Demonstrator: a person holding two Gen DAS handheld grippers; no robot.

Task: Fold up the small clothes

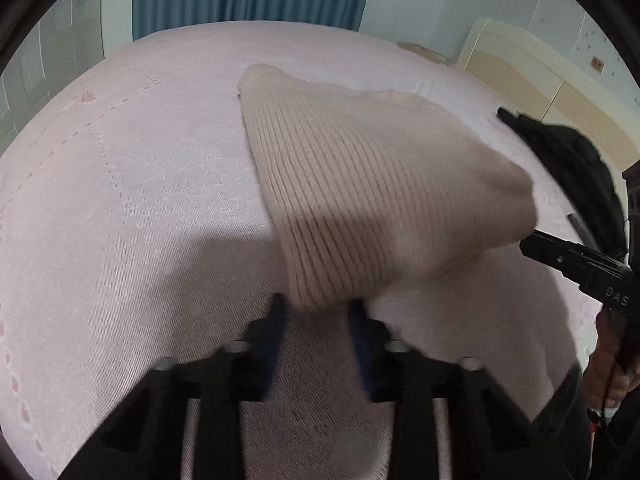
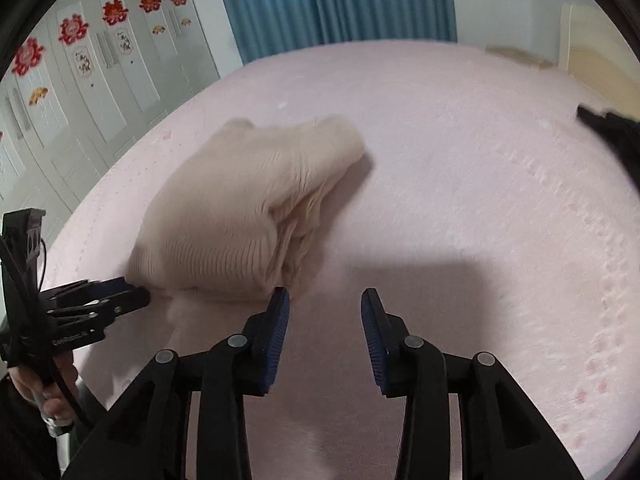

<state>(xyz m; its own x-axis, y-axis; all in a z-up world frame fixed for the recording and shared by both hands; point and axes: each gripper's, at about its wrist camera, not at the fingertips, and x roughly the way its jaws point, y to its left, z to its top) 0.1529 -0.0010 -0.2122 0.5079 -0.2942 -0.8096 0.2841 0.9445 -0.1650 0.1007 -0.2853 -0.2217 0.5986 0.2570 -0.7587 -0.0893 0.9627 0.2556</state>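
- The beige ribbed garment point(image 2: 248, 216) lay folded into a thick bundle on the pink bed cover point(image 2: 460, 184), close to the near edge of the bed, and its long axis ran from that edge toward the far side.
- The left gripper point(image 1: 318, 310) had its fingers apart around the near corner of the bundle; the cloth sat between them, but I cannot tell if they pressed it or only stood beside it.
- The right gripper point(image 2: 325, 304) was wide open and held nothing; the bundle lay just ahead and to its left, with the left fingertip point(image 2: 280, 300) near the loose layered edge.
- In my judgement both grippers were about equally near, one at each near corner.
- The bundle was blurred in both views, so the number of layers was not clear.
- A black cloth point(image 1: 576, 168) was cut off at the right edge of the bed.
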